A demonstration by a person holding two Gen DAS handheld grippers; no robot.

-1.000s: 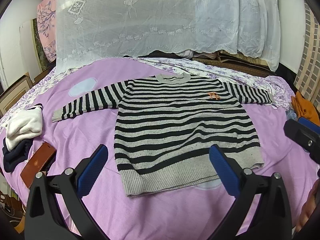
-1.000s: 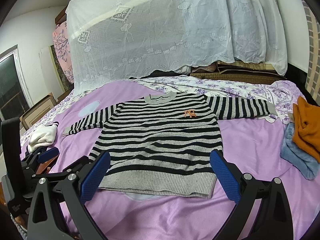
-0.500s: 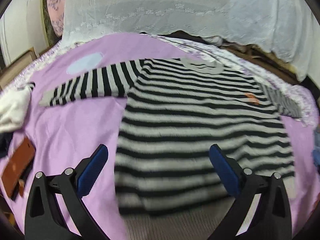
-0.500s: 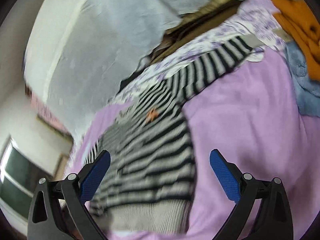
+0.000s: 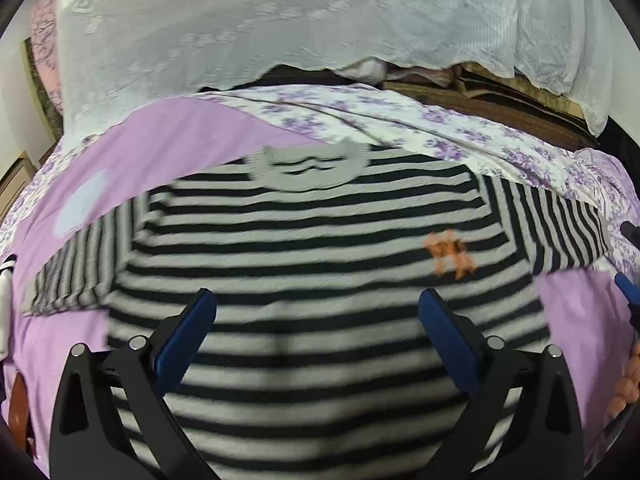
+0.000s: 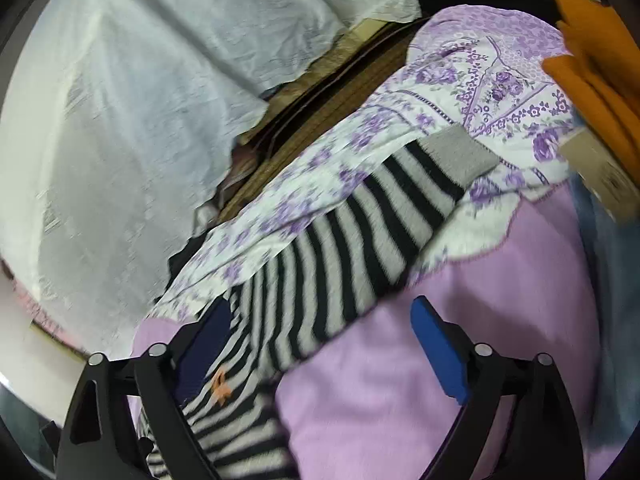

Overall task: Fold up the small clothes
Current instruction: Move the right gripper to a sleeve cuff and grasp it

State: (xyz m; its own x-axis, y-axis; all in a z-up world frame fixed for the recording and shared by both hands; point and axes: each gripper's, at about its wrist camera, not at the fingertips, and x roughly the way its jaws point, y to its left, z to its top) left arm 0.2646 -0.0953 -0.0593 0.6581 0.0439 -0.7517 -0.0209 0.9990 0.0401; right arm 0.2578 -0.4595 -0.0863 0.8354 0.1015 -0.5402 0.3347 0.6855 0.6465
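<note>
We saw one knitted sweater (image 5: pixel 320 248), soft and fuzzy, banded in black and grey with a plain grey ribbed collar and a small orange emblem (image 5: pixel 450 254) on the chest, lying flat on a smooth lilac bedspread (image 5: pixel 176 140) and filling the centre of the left wrist view. Its two sleeves spread out to either side; in the right wrist view one striped sleeve (image 6: pixel 360 248) ran diagonally from lower left to upper right, ending in a grey ribbed cuff (image 6: pixel 460 152) that lay on a white sheet printed with purple flowers (image 6: pixel 480 92). A lacy white drape (image 5: pixel 280 20) hung across the top. Orange folded fabric (image 6: pixel 596 52) sat at the upper right. Our left gripper (image 5: pixel 316 312) tilted down over the sweater's body, its two blue-padded jaws wide apart and holding nothing. Our right gripper (image 6: pixel 320 320) was rolled sideways; its jaws had just been closing a little yet stood apart, with the sleeve's inner end between them, ungripped.
</note>
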